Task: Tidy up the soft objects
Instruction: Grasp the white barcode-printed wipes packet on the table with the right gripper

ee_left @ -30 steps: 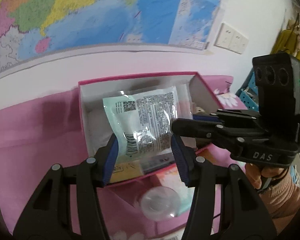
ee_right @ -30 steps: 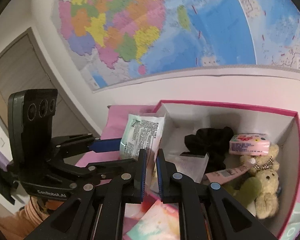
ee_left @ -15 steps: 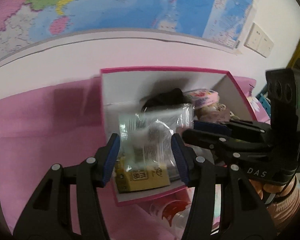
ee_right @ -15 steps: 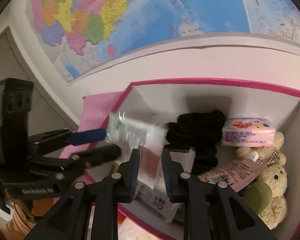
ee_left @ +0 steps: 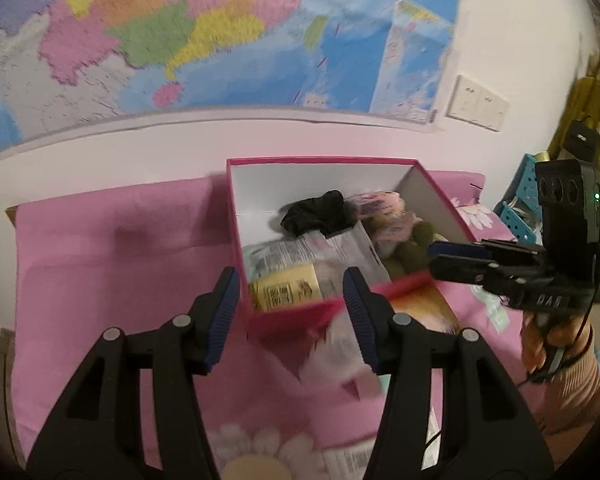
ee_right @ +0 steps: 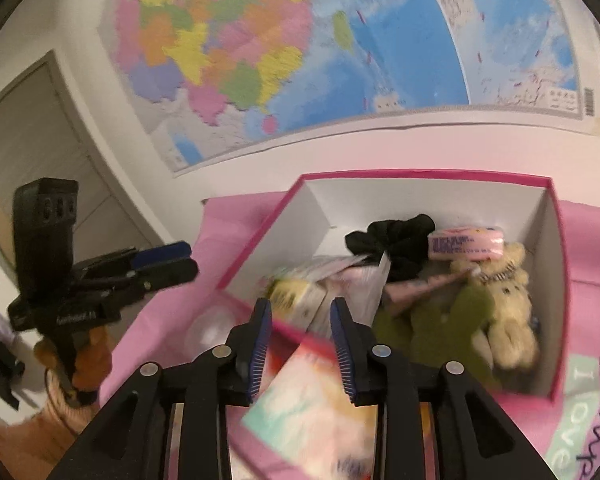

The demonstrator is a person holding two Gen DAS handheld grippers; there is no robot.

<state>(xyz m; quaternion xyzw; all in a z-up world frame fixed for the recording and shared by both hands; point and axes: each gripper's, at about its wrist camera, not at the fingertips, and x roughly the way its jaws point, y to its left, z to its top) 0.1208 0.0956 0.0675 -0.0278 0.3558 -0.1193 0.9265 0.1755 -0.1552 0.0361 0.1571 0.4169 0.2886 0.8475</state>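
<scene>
- The left gripper [ee_left: 290, 312] is seen with its jaws apart and nothing clamped between them; the printed packet [ee_left: 312, 252] that was held a second ago is now released and lies ahead of the tips, inside the pink box [ee_left: 320, 162].
- The right gripper [ee_right: 298, 336] is also unclamped: its jaws have just been opening from a pinch on that packet's edge, and only blurred clutter is seen beyond the gap.
- Just past the right fingertips, the packet [ee_right: 340, 280] is found resting on a yellow pack [ee_right: 294, 298] at the box's near left corner.
- Farther in, a black scrunchie [ee_right: 396, 240], a pink tissue pack [ee_right: 466, 244] and a teddy bear [ee_right: 508, 312] are packed.
- Both grippers appear drawn back from the box, so this item is judged stowed.
- A pastel packet [ee_right: 320, 404] lies below the right jaws, outside the box, and is probably to be fetched next.
</scene>
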